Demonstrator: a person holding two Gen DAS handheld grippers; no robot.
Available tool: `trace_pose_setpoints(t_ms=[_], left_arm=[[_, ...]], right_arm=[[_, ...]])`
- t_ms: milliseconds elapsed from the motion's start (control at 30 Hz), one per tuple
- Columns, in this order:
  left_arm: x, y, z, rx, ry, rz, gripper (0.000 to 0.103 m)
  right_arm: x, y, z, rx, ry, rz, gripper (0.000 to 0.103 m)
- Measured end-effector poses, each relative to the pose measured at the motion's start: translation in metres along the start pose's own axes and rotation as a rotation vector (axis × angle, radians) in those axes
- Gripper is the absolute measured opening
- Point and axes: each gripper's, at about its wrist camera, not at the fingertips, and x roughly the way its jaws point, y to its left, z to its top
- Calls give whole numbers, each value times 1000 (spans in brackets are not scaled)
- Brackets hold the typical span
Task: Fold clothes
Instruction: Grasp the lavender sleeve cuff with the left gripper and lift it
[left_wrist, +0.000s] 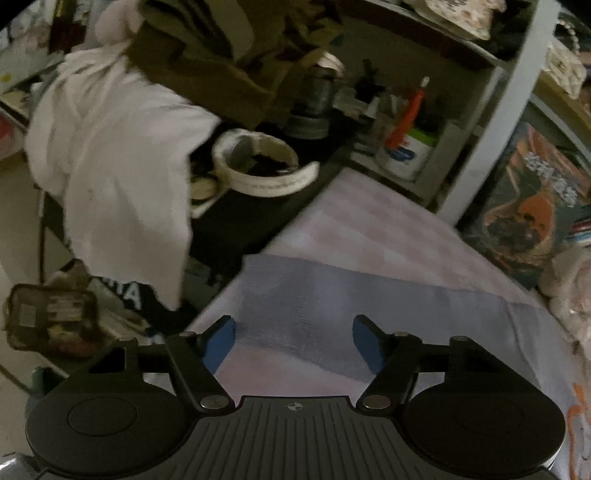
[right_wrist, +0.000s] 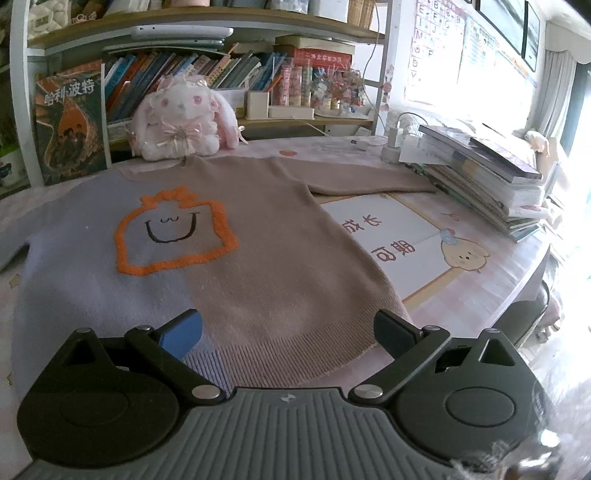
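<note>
1. One sweater (right_wrist: 236, 236), half lilac and half tan, lies flat on the table (right_wrist: 480, 295).
2. Two grippers: the right gripper (right_wrist: 291, 328) is spread above the hem, pinching nothing; the left gripper (left_wrist: 293, 341) is spread over the lilac sleeve (left_wrist: 332, 295), nothing pressed.
3. One plush rabbit (right_wrist: 184, 122) and one book stack (right_wrist: 487, 177) stand behind.
4. The left view is dark and blurred; one white cloth (left_wrist: 118, 155) hangs beside the table, its support unclear.
</note>
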Motion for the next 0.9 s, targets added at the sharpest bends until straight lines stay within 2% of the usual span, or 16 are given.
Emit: trace_pose_setpoints(t_ms=[100, 167, 233, 467, 733, 867, 900], left_arm=[[4, -5, -1, -55, 29, -94, 54], [7, -7, -3, -101, 58, -160, 52], [9, -8, -5, -136, 66, -191, 52], [17, 13, 4, -317, 38, -177, 42], [21, 21, 6, -383, 36, -131, 22], [25, 28, 7, -412, 50, -116, 4], [26, 29, 7, -414, 52, -118, 4]], right_arm=[[0, 1, 0, -4, 5, 3, 100], [0, 2, -1, -9, 5, 7, 100], [0, 2, -2, -11, 5, 11, 100], [0, -5, -3, 13, 9, -3, 100], [1, -7, -4, 9, 18, -5, 100], [2, -6, -3, -13, 17, 18, 100], [3, -6, -3, -19, 18, 25, 100]])
